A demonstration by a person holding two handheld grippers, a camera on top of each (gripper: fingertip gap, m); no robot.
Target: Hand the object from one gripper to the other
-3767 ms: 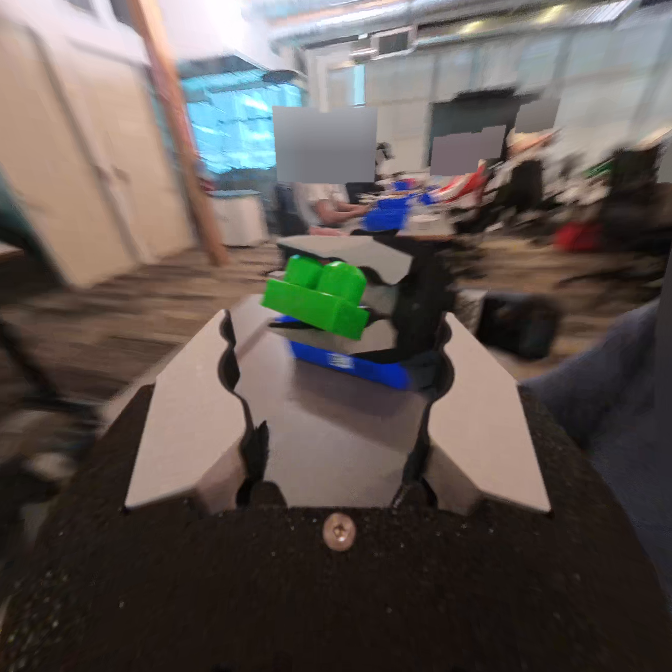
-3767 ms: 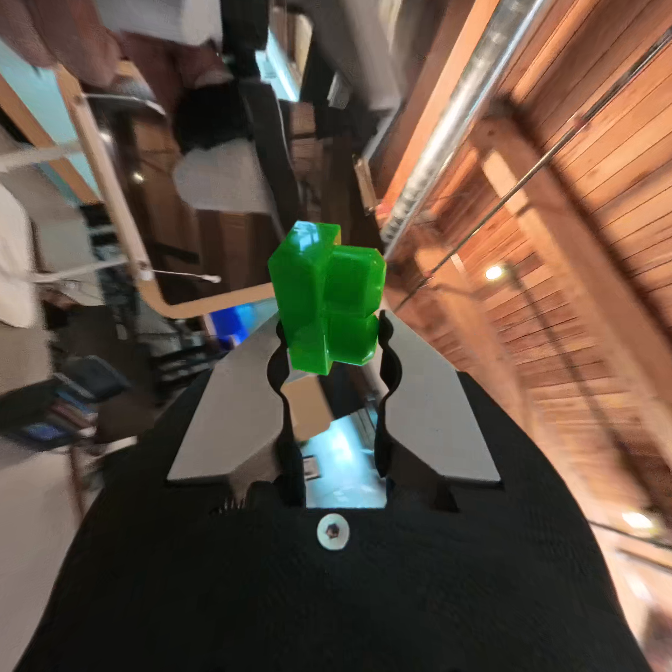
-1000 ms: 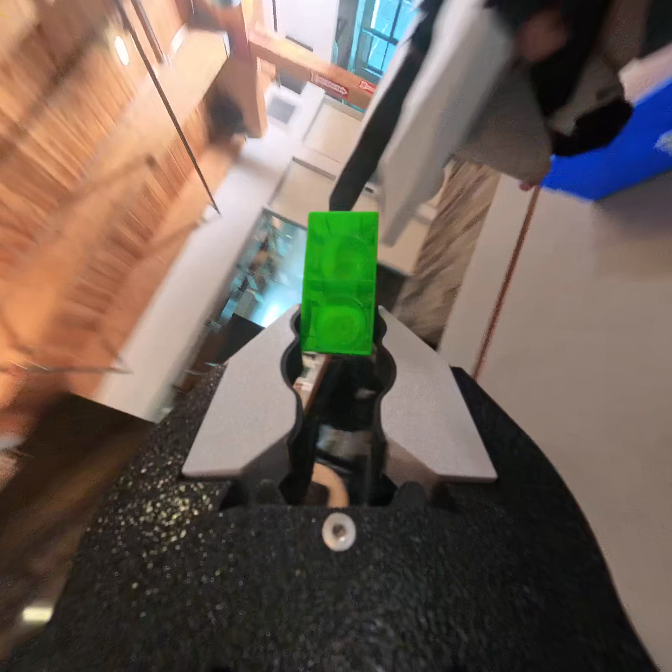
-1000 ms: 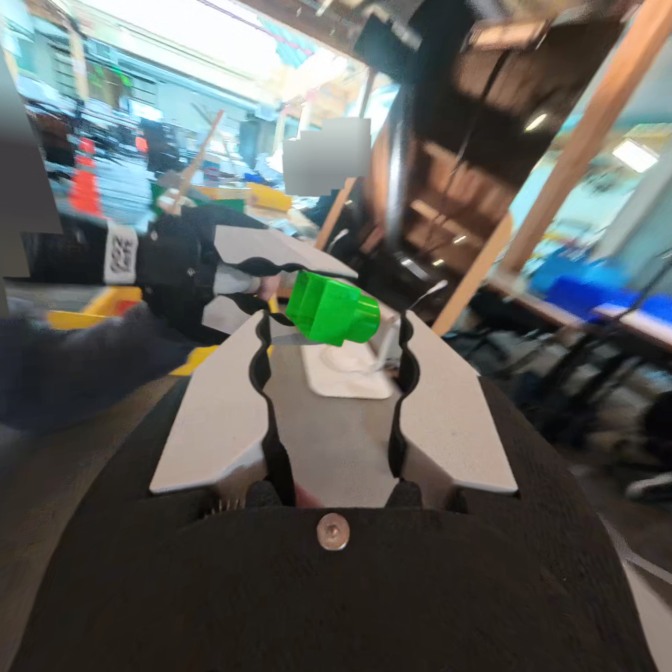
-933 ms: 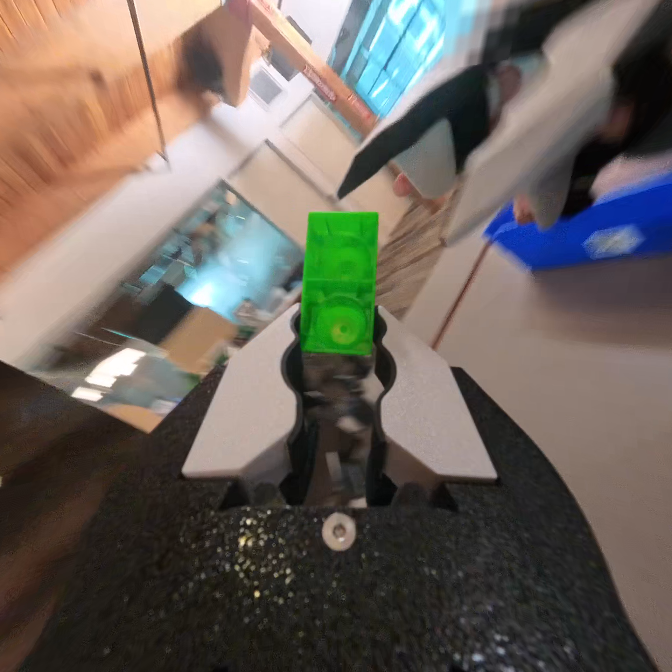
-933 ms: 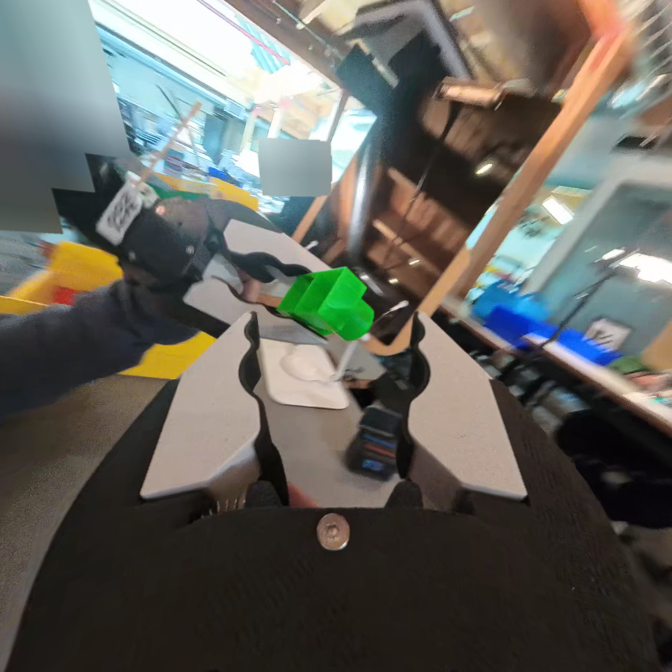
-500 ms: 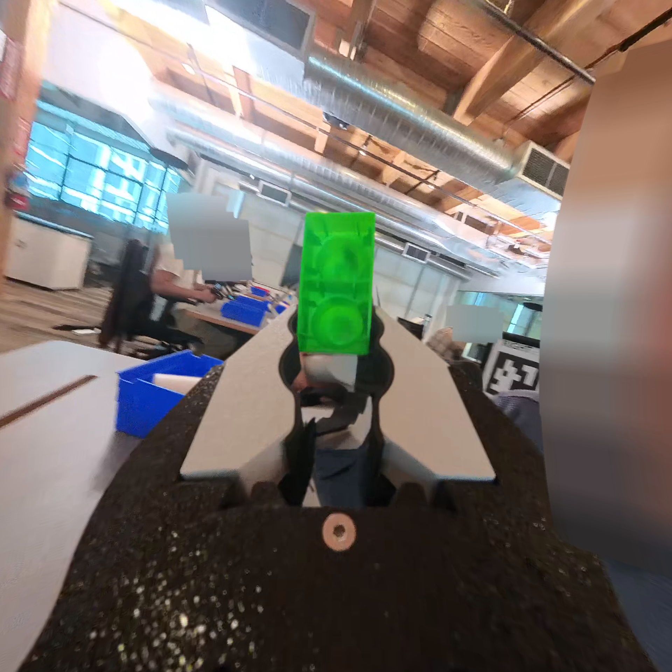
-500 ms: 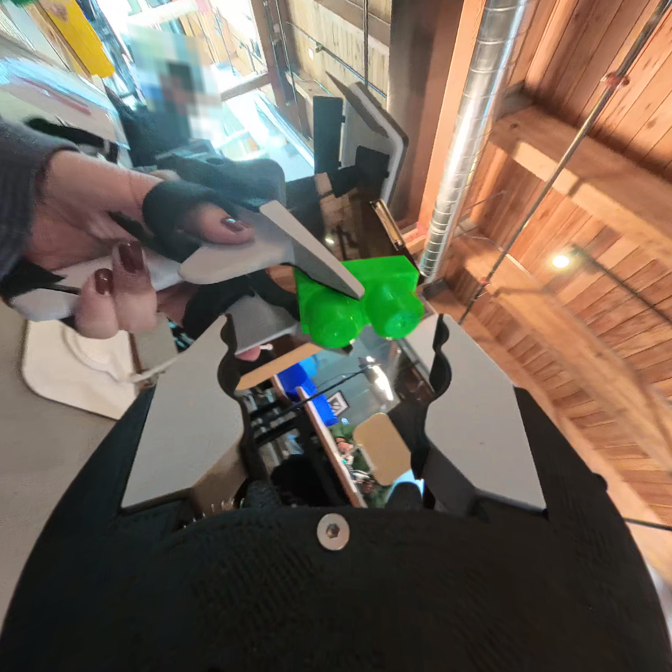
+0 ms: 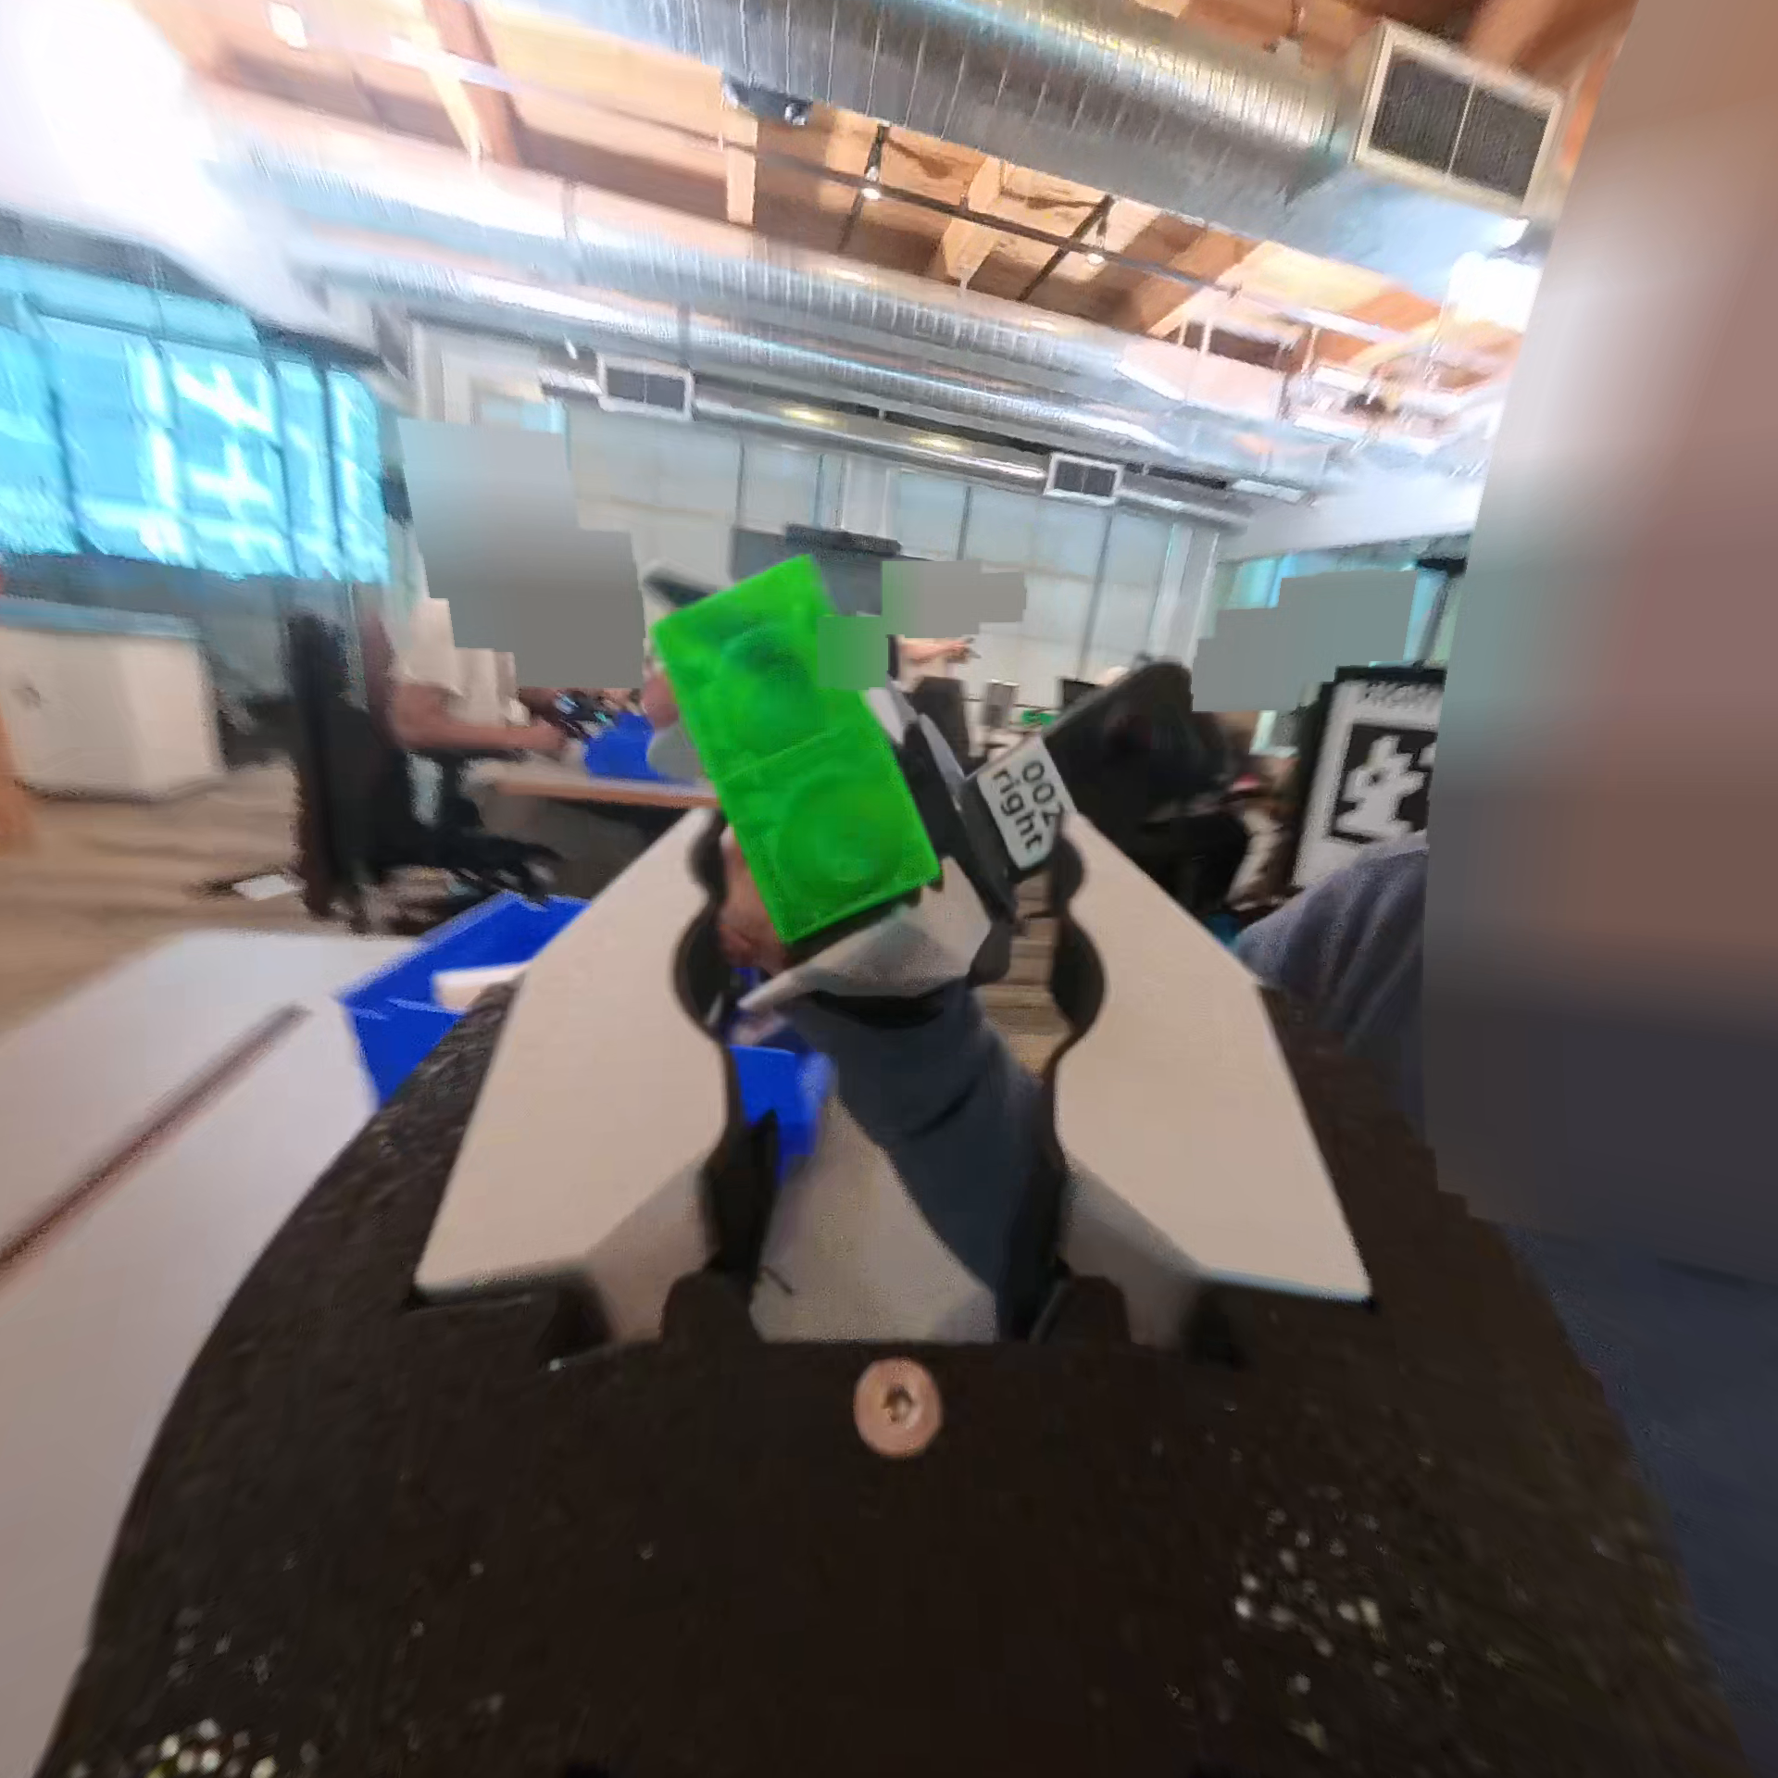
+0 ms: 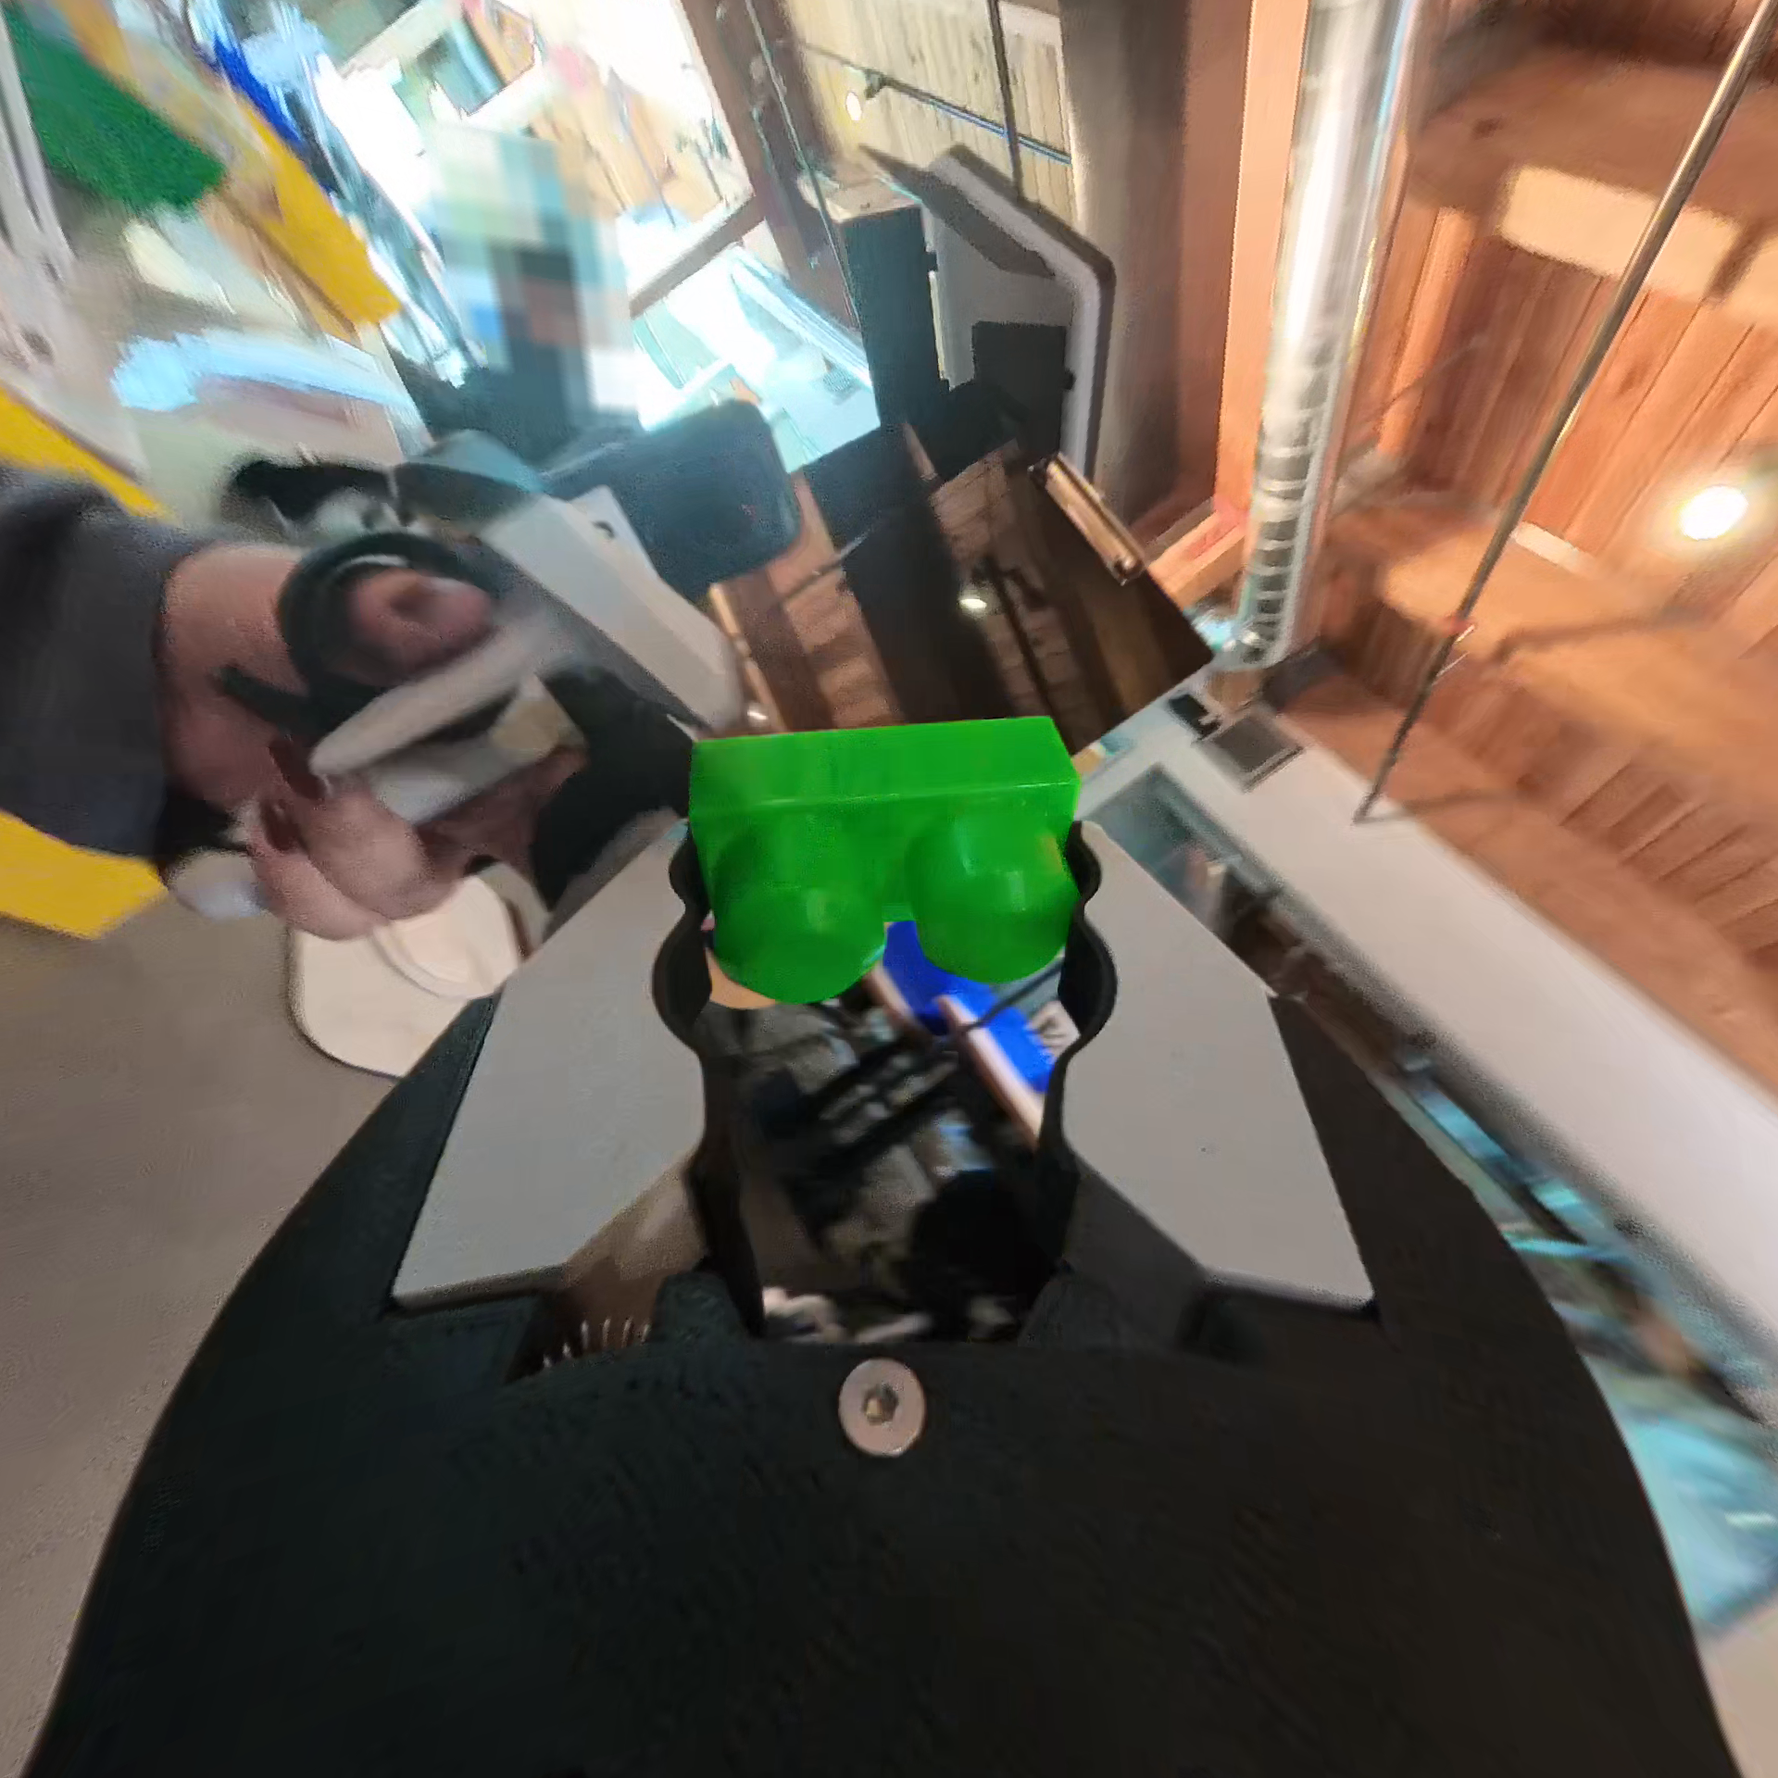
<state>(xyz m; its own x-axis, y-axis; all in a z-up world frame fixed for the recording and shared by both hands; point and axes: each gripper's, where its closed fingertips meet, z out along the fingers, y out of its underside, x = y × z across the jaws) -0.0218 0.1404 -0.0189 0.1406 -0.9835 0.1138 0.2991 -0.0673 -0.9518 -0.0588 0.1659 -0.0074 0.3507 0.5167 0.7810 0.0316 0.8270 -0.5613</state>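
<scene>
The green two-stud brick (image 10: 880, 847) sits crosswise between the tips of my right gripper (image 10: 880, 851), whose fingers press on both of its ends, studs facing the camera. In the left wrist view the same brick (image 9: 794, 760) is tilted in front of my left gripper (image 9: 885, 837), whose fingers stand wide apart and do not touch it. The right gripper's body (image 9: 1025, 808) and one grey finger (image 9: 866, 952) show behind the brick. In the right wrist view the left gripper (image 10: 539, 673) is blurred, in a hand (image 10: 289, 750), off to the left of the brick.
A blue bin (image 9: 433, 1001) stands on a white table (image 9: 144, 1058) at lower left. People sit at desks farther back. In the right wrist view a white pad (image 10: 385, 991) lies on the grey table (image 10: 144, 1106), and a yellow shape (image 10: 58, 866) is at the left edge.
The left gripper has opened and let go of the brick. The right gripper has shut on it. The left gripper has drawn away to the left in the right wrist view.
</scene>
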